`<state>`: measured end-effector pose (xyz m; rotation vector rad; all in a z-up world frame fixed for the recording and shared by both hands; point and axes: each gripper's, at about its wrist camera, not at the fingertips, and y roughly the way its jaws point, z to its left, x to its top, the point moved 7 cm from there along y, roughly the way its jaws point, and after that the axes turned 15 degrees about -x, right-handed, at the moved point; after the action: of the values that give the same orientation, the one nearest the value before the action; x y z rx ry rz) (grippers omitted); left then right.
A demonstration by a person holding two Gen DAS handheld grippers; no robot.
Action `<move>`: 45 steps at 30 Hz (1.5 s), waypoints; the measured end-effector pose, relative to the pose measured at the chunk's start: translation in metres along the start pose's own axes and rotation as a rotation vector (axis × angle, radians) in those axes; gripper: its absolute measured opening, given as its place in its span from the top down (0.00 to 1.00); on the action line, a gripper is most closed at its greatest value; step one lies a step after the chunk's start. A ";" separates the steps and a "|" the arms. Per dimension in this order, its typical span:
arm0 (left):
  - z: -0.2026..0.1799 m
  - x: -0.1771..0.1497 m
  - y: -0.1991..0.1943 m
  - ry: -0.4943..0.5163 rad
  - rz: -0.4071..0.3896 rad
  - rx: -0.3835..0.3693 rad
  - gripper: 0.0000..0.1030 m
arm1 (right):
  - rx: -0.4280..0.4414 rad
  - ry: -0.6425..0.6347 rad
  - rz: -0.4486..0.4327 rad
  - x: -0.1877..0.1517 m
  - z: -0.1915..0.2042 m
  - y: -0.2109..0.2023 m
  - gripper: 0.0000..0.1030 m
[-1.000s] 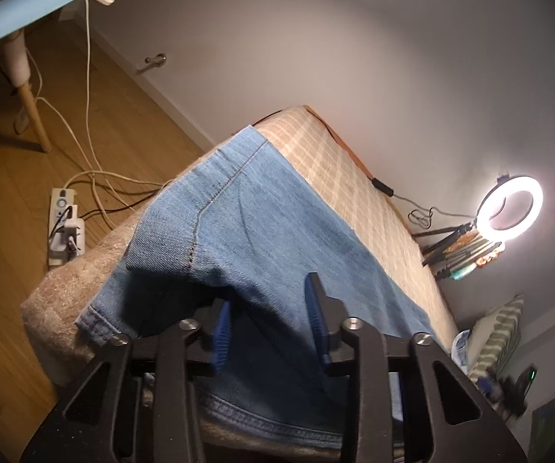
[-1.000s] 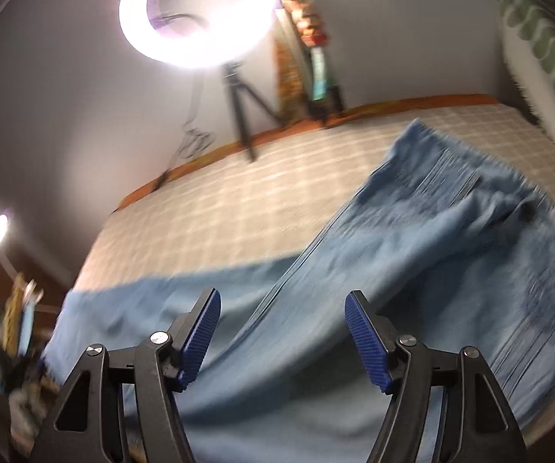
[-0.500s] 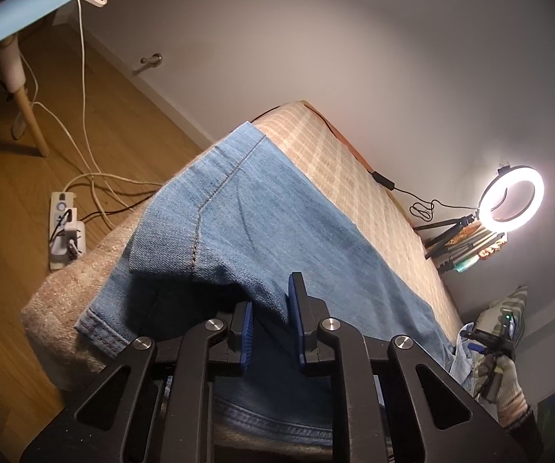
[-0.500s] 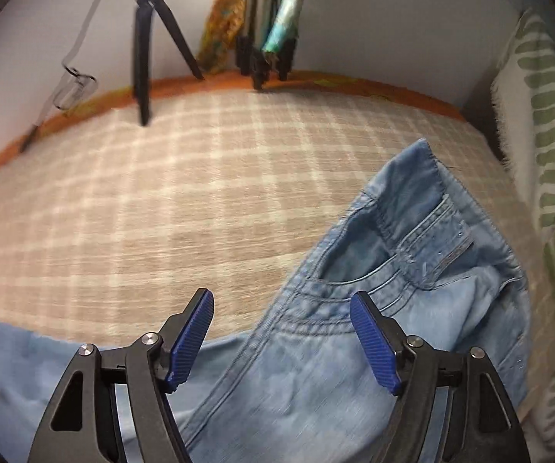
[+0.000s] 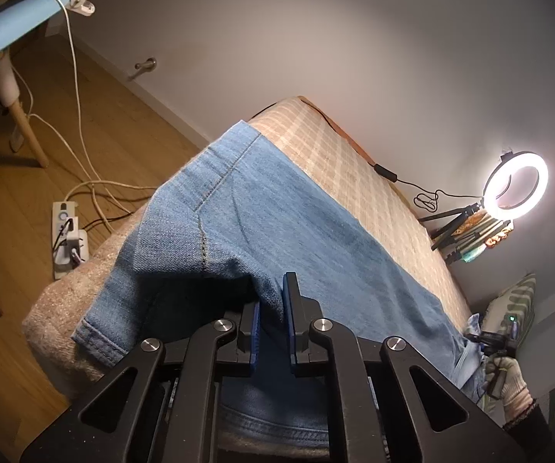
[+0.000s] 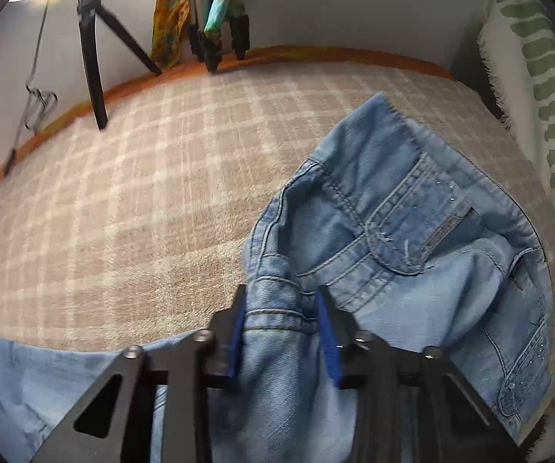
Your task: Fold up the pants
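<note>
Light blue jeans [image 5: 285, 231] lie stretched along a plaid beige bed [image 5: 358, 181]. In the left wrist view the leg end hangs over the bed's near corner, and my left gripper [image 5: 271, 308] is shut on a raised fold of that leg. The right wrist view shows the waist end of the jeans [image 6: 404, 231], bunched, with pocket and waistband seams up. My right gripper [image 6: 279, 316] is closing its jaws around a gathered ridge of the waistband, blue pads pressing both sides of the cloth. Far off in the left wrist view, a gloved hand [image 5: 510, 382] holds the right gripper at the waist.
A lit ring light [image 5: 516, 185] on a tripod [image 6: 92, 46] stands by the wall behind the bed. A green-patterned pillow [image 6: 539, 77] lies right of the waist. On the wooden floor are a power strip [image 5: 65, 239], white cables and a chair leg [image 5: 26, 135].
My left jaws came together on the denim fold. My right gripper moved along the bed from the legs to the waist, tipped down and closed from wide onto the waistband.
</note>
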<state>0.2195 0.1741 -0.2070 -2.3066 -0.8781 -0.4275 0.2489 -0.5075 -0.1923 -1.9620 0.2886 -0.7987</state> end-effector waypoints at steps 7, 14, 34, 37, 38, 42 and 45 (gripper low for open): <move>0.003 0.001 -0.006 0.003 -0.017 0.004 0.94 | 0.280 0.235 -0.164 -0.018 -0.069 -0.066 0.82; 0.005 -0.002 -0.010 -0.010 -0.023 -0.010 0.94 | 0.436 0.428 -0.206 -0.112 -0.132 -0.069 0.80; 0.012 0.009 -0.015 -0.089 -0.026 -0.020 0.81 | 0.385 0.464 -0.079 -0.120 -0.157 -0.021 0.71; 0.019 0.013 -0.018 -0.127 -0.048 -0.025 0.81 | 0.385 0.462 -0.069 -0.127 -0.165 -0.019 0.71; 0.020 0.013 -0.020 -0.138 -0.058 -0.033 0.81 | 0.384 0.464 -0.071 -0.127 -0.165 -0.019 0.71; 0.023 0.012 -0.023 -0.139 -0.085 -0.028 0.81 | 0.378 0.459 -0.071 -0.125 -0.164 -0.017 0.71; 0.025 0.014 -0.020 -0.103 -0.084 0.017 0.84 | 0.351 0.427 -0.072 -0.123 -0.160 -0.017 0.73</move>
<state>0.2175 0.2093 -0.2103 -2.2991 -1.0276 -0.3384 0.0510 -0.5487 -0.1771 -1.4707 0.3052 -1.2282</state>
